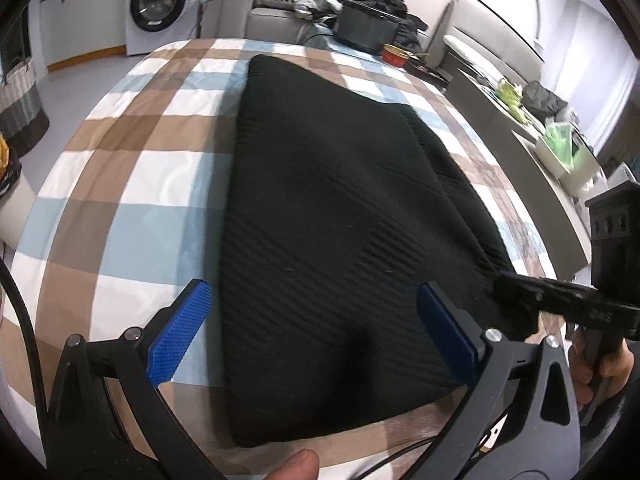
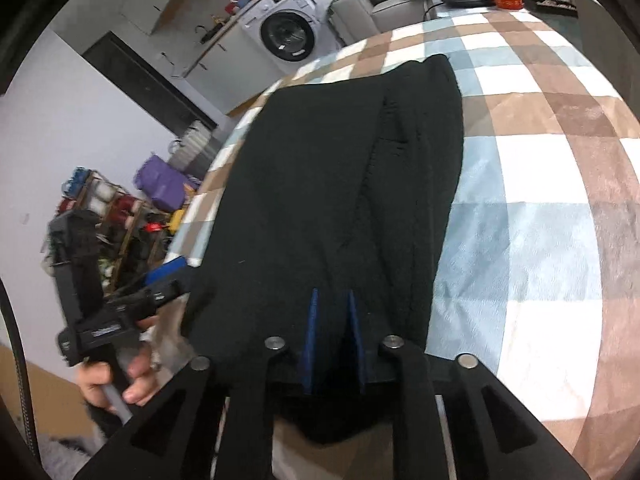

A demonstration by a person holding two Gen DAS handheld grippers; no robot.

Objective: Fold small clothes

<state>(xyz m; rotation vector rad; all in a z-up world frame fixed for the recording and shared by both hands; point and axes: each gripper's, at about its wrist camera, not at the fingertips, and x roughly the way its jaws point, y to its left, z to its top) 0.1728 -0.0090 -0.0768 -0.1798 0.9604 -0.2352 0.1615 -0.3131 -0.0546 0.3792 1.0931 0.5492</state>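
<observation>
A black knit garment [image 1: 336,216] lies folded lengthwise on a checked cloth [image 1: 132,184] over the table. My left gripper [image 1: 316,312] is open, its blue pads on either side of the garment's near end, holding nothing. My right gripper [image 2: 332,300] is shut on the near edge of the garment [image 2: 332,184], with the blue pads pinching the fabric. In the left wrist view the right gripper [image 1: 516,280] grips the garment's near right corner. In the right wrist view the left gripper [image 2: 168,272] sits at the garment's left edge.
A dark box [image 1: 366,28] and a red bowl [image 1: 394,54] stand at the table's far end. A washing machine [image 1: 160,2] and sofa [image 1: 272,16] lie beyond. A side counter [image 1: 532,136] with green items runs along the right. Shelves with clutter [image 2: 120,220] stand left.
</observation>
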